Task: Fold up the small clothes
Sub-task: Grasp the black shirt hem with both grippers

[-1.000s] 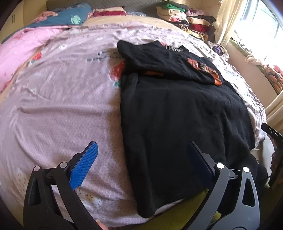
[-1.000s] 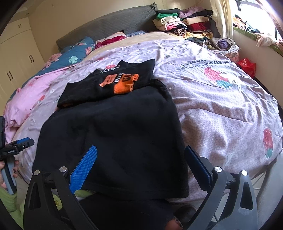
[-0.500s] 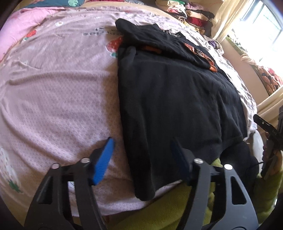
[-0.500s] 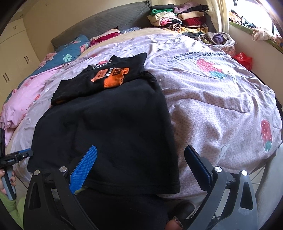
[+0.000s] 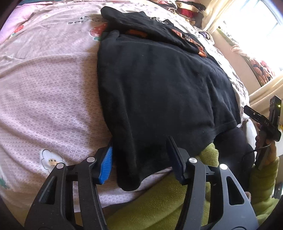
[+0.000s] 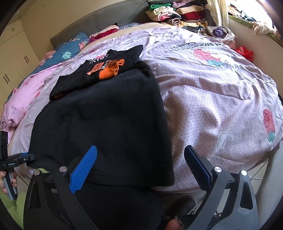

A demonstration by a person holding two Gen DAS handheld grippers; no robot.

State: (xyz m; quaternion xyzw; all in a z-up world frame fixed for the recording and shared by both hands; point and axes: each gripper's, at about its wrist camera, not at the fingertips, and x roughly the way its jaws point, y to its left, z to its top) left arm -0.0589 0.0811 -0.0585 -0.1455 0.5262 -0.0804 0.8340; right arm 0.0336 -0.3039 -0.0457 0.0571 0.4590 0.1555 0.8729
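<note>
A black garment (image 5: 159, 85) lies spread flat on the lilac strawberry-print bed cover (image 5: 44, 88), its near hem hanging over the bed's edge. It also shows in the right wrist view (image 6: 109, 123). A second black top with an orange print (image 6: 106, 70) lies folded at its far end. My left gripper (image 5: 139, 154) is open, its jaws either side of the garment's near left corner. My right gripper (image 6: 141, 159) is open and empty, just in front of the near right corner (image 6: 168, 178). Each gripper shows in the other's view, the right one at the right edge (image 5: 261, 120).
A pile of folded clothes (image 6: 176, 12) is stacked at the bed's far right corner. Pink and blue bedding (image 6: 53, 62) lies at the far left. Wardrobe doors (image 6: 12, 53) stand left, a window sill (image 6: 247, 19) right. My green sleeves (image 5: 159, 203) are below.
My left gripper has moved forward and down to the garment's near left corner, and its jaws have narrowed around it. My right gripper has edged slightly closer to the near right corner.
</note>
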